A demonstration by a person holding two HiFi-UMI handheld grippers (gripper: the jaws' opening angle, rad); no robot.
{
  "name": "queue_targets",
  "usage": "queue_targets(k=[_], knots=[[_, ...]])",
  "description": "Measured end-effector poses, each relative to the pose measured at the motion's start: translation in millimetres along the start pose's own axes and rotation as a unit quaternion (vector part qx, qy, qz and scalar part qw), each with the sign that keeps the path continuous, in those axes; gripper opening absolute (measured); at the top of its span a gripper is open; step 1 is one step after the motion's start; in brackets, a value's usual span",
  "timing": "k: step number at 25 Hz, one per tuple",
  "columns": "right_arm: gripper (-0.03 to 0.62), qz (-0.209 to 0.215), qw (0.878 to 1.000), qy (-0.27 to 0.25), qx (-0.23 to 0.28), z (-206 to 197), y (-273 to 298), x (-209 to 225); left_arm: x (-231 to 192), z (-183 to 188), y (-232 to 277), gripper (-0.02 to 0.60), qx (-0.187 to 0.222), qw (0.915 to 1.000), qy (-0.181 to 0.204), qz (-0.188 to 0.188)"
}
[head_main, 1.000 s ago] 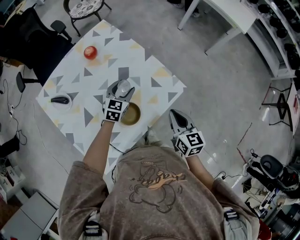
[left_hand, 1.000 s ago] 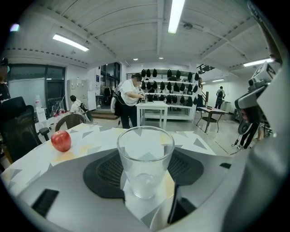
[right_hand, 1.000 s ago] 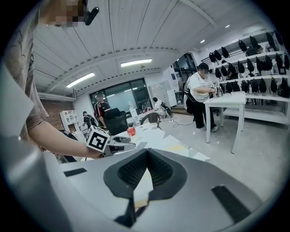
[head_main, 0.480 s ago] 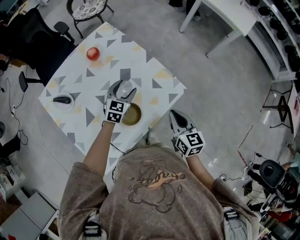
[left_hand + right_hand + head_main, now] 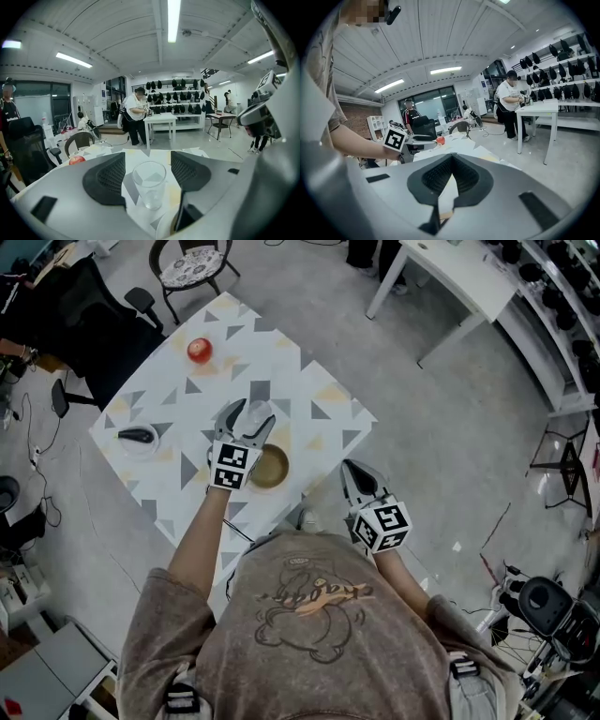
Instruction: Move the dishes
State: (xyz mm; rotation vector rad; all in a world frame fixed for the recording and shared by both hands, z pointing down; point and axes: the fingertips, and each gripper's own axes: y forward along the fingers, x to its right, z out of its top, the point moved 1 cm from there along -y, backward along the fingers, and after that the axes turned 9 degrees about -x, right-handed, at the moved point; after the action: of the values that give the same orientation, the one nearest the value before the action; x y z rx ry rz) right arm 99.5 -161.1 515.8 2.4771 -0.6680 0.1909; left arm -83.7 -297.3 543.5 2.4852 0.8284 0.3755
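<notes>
One clear glass (image 5: 149,183) stands upright on the desk (image 5: 309,381), and the triangle pattern of the desk shows through it. The left hand-held gripper (image 5: 248,418) is around the glass: its jaws are wide apart, one pad on each side, and a narrow gap shows between each pad and the glass wall, so it grips nothing.

Just beside this hand-held gripper, on its right and nearer to the person, sits a round bowl (image 5: 270,467) that shows only its olive-brown inside. Toward the left edge of the desk, well apart from the glass, a small white dish (image 5: 141,448) holds a dark object (image 5: 139,434) which I cannot identify. A red apple (image 5: 199,350) lies near the far corner.

The right hand-held gripper (image 5: 352,468) hangs beyond the desk edge, above the floor (image 5: 450,427), with its jaws closed together on nothing.

A chair (image 5: 187,263) stands behind the far corner, a black office chair (image 5: 84,310) at the left, and a white table (image 5: 469,268) farther away.
</notes>
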Motion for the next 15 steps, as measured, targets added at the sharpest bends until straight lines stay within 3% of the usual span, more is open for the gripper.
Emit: queue_targets(k=[8, 15], knots=[[0.003, 0.016, 1.000, -0.012, 0.019, 4.4, -7.1, -11.8, 6.4, 11.1, -40.3, 0.293, 0.018, 0.9996, -0.001, 0.021], [0.003, 0.029, 0.999, -0.018, 0.025, 1.1, -13.3, -21.2, 19.4, -13.6, -61.8, 0.293, 0.005, 0.9993, -0.017, 0.031]])
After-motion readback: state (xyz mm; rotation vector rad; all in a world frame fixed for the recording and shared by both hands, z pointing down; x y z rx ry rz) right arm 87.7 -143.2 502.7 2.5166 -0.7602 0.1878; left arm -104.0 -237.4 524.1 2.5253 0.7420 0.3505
